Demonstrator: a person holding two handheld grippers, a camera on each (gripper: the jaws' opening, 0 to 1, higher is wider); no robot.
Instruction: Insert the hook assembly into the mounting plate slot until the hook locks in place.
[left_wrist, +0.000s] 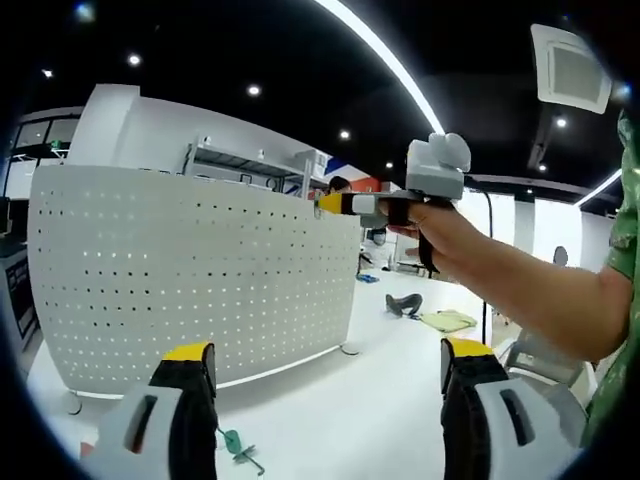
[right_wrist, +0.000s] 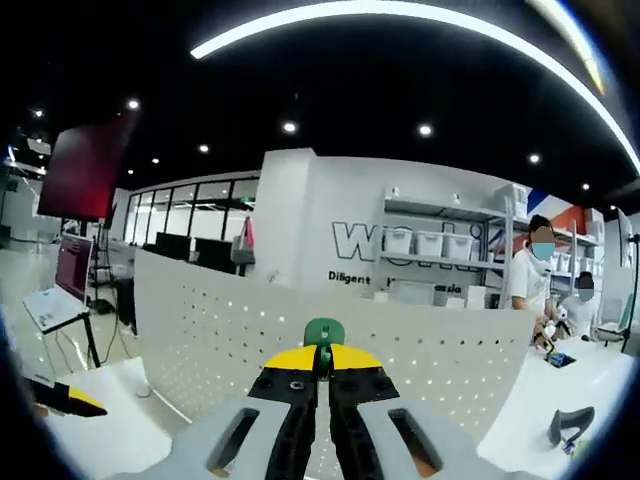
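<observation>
My right claw (right_wrist: 322, 372) is pressed shut on the small green plastic hook assembly (right_wrist: 324, 333), which sticks out at 12 o'clock, in front of the white perforated metal mounting plate (right_wrist: 210, 330). My left claw (left_wrist: 325, 372) stands wide and empty. I judge the insertion is not yet done; another green hook (left_wrist: 233, 440) lies on the white floor (left_wrist: 330, 410).

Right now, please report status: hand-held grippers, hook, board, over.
Left hand-held gripper open, empty. Right hand-held gripper shut on green hook, raised near top edge of pegboard. Hook not inserted. Nothing between.
</observation>
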